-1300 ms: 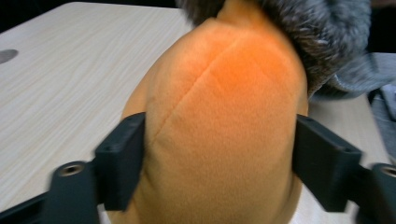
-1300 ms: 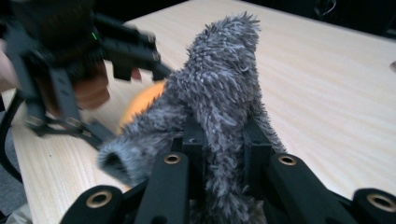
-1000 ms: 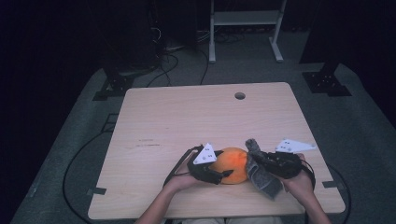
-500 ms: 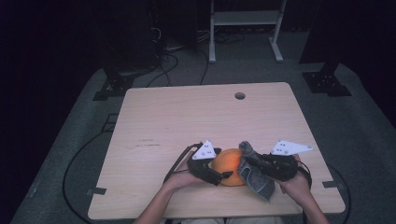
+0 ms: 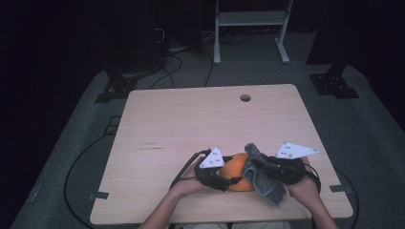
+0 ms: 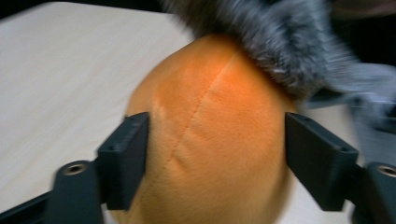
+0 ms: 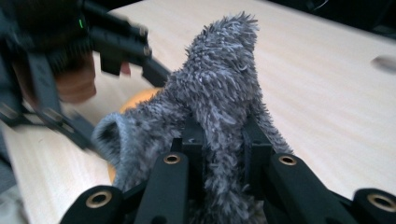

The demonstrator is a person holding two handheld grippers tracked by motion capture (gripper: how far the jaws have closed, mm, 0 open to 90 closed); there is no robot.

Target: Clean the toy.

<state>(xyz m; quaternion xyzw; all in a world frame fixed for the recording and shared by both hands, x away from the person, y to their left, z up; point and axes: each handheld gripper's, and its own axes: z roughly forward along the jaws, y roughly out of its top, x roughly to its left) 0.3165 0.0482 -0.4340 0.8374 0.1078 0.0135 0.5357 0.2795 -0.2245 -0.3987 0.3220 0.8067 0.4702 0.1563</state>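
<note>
Near the front edge of the wooden table (image 5: 191, 124), left to right. The person's left hand (image 5: 188, 183) holds the left gripper (image 5: 228, 180) against the left flank of an orange plush ball (image 5: 235, 168), which rests on the tabletop between the two grippers. In the left gripper view the two black jaws stand on either side of the ball (image 6: 215, 140): the left jaw touches the plush, while the right jaw sits just beside it with a narrow gap, so the ball is bracketed rather than squeezed. These jaws have just been closing a little after opening, with the ball between them.

Over the right side of the ball lies a grey fuzzy cloth (image 5: 261, 176), its upper tip standing above the ball and its lower end hanging toward the table edge. The right gripper (image 5: 258, 166), carried in the person's right hand (image 5: 305, 188), has its jaws drawn nearly together on this cloth; the right gripper view shows the pile (image 7: 219, 93) pinched between them and rising upright above them, with the orange plush visible behind and below.

A round hole (image 5: 245, 98) marks the far side of the table.
</note>
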